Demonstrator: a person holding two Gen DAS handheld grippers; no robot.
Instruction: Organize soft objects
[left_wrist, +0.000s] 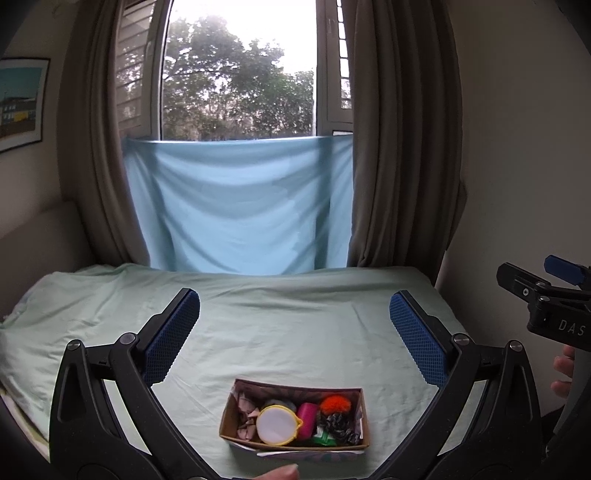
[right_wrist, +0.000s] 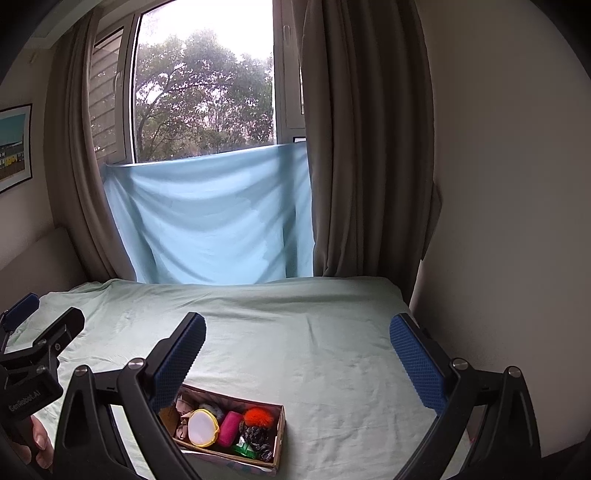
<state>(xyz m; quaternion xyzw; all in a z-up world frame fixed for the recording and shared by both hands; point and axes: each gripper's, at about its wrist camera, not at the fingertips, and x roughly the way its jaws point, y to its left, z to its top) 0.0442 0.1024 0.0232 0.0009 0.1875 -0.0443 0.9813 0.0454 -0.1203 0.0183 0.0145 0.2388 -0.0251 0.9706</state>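
**A:** Soft objects all sat in one place, didn't they? Start with the big things.

**B:** The bed (left_wrist: 280, 325), under a pale green sheet, filled the foreground, with a blue cloth (left_wrist: 236, 206) hung across the window behind it. On the sheet near its front edge stood the cardboard box (left_wrist: 236, 439), holding everything: a yellow-rimmed round pouch (left_wrist: 275, 424), a pink roll (left_wrist: 307, 419), an orange pompom (left_wrist: 334, 404) and a dark patterned bundle (left_wrist: 338, 424).

**A:** And the grippers?

**B:** Both were spread wide and held nothing. The left gripper (left_wrist: 295, 332) hung above the box, which lay low and centred between its fingers. The right gripper (right_wrist: 295, 354) saw the box down to its left, partly behind its left finger (right_wrist: 177, 362).

**A:** So which was better placed?

**B:** The left, I judged. The box's long axis ran across both views, left to right, so reaching in meant coming down and slightly forward.
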